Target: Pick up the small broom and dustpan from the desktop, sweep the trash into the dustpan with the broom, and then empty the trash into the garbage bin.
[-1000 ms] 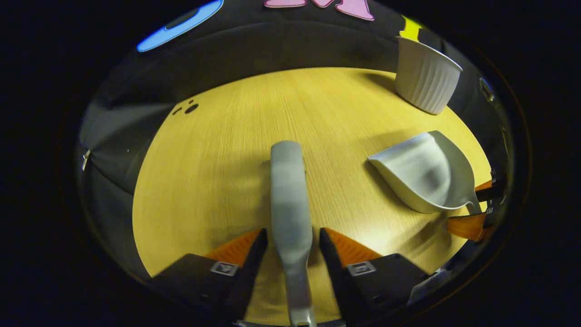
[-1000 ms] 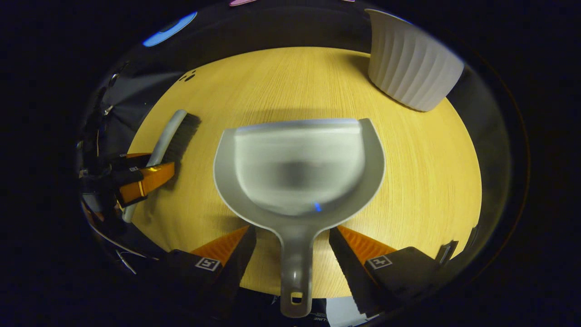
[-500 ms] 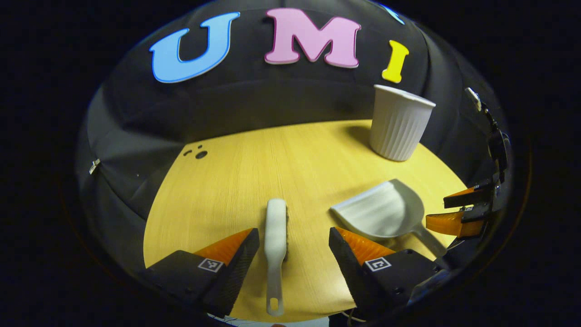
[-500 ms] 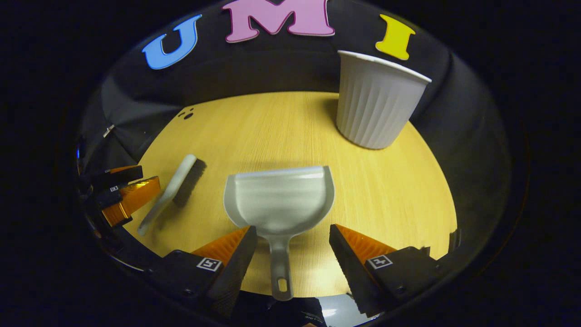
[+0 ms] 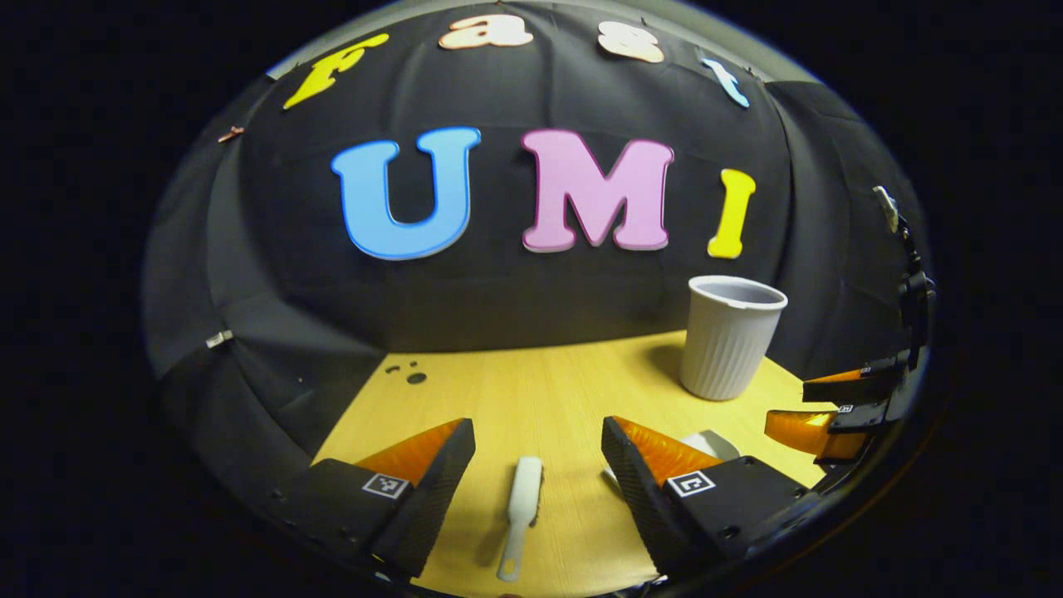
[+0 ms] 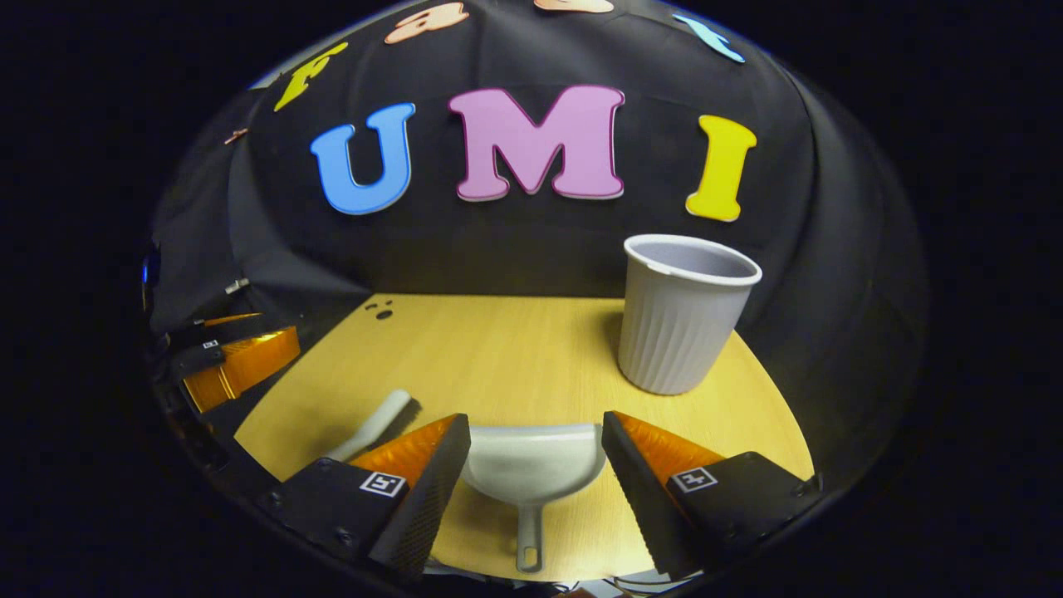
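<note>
Lying untouched on the desktop [image 6: 515, 349], broom [image 5: 523, 498] and dustpan [image 6: 531, 465] face both gaping tongs [image 5: 538, 465] [image 6: 536, 461].

The left tool [image 5: 538, 448] hangs wide open above the tabletop [image 5: 531, 390], the broom [image 5: 521, 507] lying flat between its fingers, untouched. The bin [image 5: 729, 336] stands upright toward the far right edge, with the right tool [image 5: 830, 411] near it.

We see a worktop [image 6: 515, 349] of pale wood grain with a smooth matt finish. The bin [image 6: 683, 316] looks like ribbed matt plastic. The dustpan [image 6: 531, 465] and brush [image 5: 521, 507] look like smooth pale plastic. The wall [image 5: 498, 307] is matt black cloth, creased.
</note>
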Demonstrator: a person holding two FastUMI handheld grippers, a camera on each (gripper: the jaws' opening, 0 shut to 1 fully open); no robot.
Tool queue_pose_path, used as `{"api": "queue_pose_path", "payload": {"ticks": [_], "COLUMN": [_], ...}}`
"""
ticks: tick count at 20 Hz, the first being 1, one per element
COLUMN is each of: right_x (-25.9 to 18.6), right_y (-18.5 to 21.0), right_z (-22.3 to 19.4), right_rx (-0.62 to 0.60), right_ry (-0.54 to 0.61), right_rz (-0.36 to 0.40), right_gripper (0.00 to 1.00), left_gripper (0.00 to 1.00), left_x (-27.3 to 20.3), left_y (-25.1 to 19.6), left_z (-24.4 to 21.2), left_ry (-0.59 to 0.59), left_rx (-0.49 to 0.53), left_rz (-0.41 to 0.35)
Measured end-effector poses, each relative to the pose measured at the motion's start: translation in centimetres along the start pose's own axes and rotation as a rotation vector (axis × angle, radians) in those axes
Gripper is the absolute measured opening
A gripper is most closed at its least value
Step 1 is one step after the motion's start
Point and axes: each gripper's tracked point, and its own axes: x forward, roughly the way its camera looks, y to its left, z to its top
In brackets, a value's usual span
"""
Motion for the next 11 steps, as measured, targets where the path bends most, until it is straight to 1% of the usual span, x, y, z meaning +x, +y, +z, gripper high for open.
{"api": "queue_pose_path", "payload": {"ticks": [2, 3, 4, 7, 9, 11], "right_x": [-0.4, -0.5, -0.9, -2.6, -3.6, -3.9], "right_y": [-0.4, -0.4, -0.2, 0.2, -1.1, -1.9], "right_z": [1.5, 1.9, 2.3, 2.9, 2.3, 1.2], "right_rx": [0.008, 0.015, 0.028, 0.050, 0.054, 0.058], "right_ry": [-0.072, -0.096, -0.118, -0.139, -0.139, -0.116], "right_rz": [-0.001, 0.003, 0.011, 0.046, 0.018, -0.002], "right_gripper": [0.99, 0.99, 0.99, 0.99, 0.99, 0.99], "left_gripper": [0.96, 0.96, 0.97, 0.97, 0.97, 0.97], "left_x": [-1.6, -2.1, -2.7, -3.7, -4.0, -4.2], "left_y": [0.4, 0.3, -0.3, -2.9, -4.2, -5.4], "left_z": [1.7, 1.9, 2.0, 0.8, -0.1, -0.8], "left_ry": [-0.077, -0.101, -0.111, -0.092, -0.071, -0.050], "left_rx": [0.042, 0.067, 0.077, 0.051, 0.015, -0.028], "left_rz": [0.029, 0.036, 0.022, -0.025, -0.043, -0.068]}}
